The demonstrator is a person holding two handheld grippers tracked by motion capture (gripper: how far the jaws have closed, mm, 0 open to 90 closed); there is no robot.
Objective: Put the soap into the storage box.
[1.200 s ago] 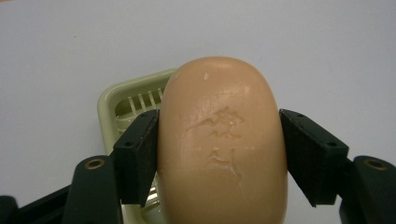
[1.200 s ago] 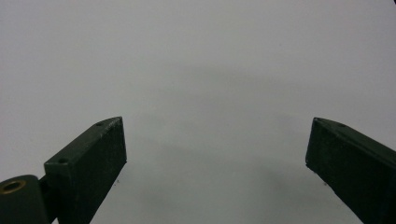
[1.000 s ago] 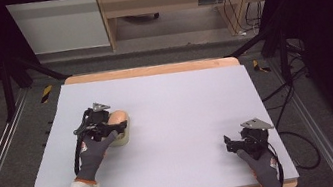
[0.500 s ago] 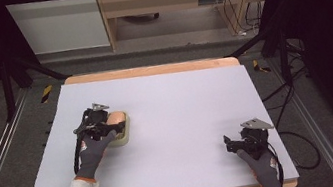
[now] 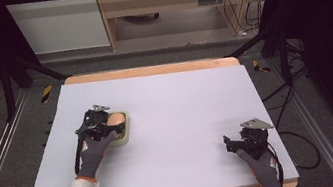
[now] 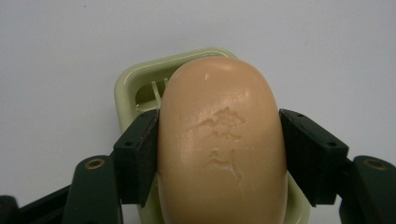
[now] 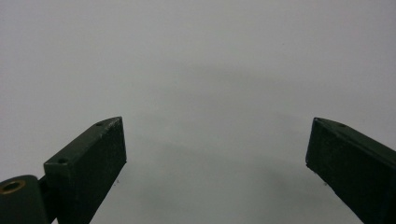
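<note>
One soap bar (image 6: 222,144), long axis along left gripper (image 6: 219,154).

A fixed high camera looked forward and down over the whole table (image 5: 181,101). Each gripper camera sat low and close, looking along its own jaws at the same table surface (image 7: 196,56).

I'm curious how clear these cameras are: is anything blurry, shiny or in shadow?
High view: even light on the table, dark surroundings, soft detail. Left gripper view: the soap is sharp enough to show its stamped mark, with a mild sheen; the dish rim glints. Right gripper view: a faint shadow on the plain surface between the open jaws.
</note>
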